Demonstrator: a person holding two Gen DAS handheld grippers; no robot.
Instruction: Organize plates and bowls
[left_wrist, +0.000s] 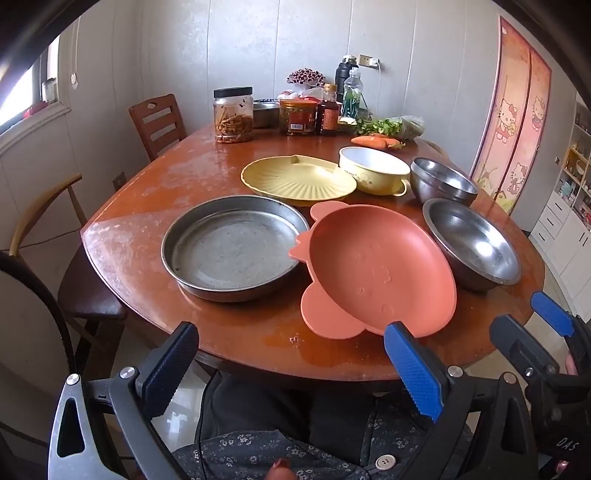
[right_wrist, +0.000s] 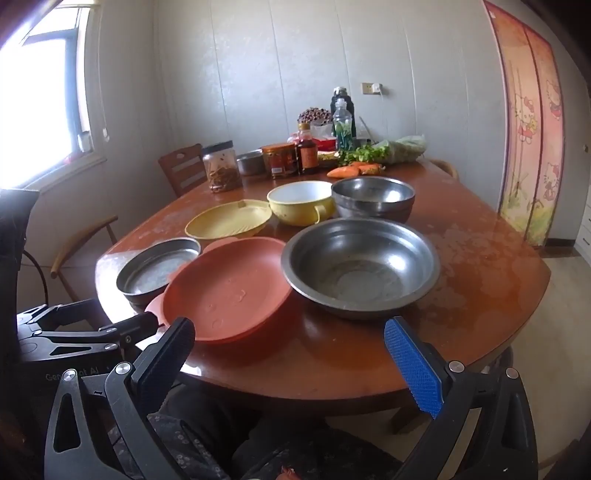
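On the brown table (left_wrist: 155, 192) sit a round metal pan (left_wrist: 232, 247), an orange bear-shaped plate (left_wrist: 373, 273), a yellow fluted plate (left_wrist: 295, 179), a yellow bowl with a handle (left_wrist: 373, 170) and two steel bowls, one near (left_wrist: 471, 243) and one far (left_wrist: 441, 181). My left gripper (left_wrist: 291, 354) is open and empty, held before the table's near edge. My right gripper (right_wrist: 290, 354) is open and empty too, in front of the orange plate (right_wrist: 229, 288) and the large steel bowl (right_wrist: 360, 266). The right gripper also shows in the left wrist view (left_wrist: 524, 321).
Jars (left_wrist: 233, 114), sauce bottles (left_wrist: 328, 110), greens and carrots (left_wrist: 375, 140) crowd the table's far end. Wooden chairs (left_wrist: 157, 122) stand at the left side. A Hello Kitty curtain (left_wrist: 513, 110) hangs at the right. My lap lies under the near edge.
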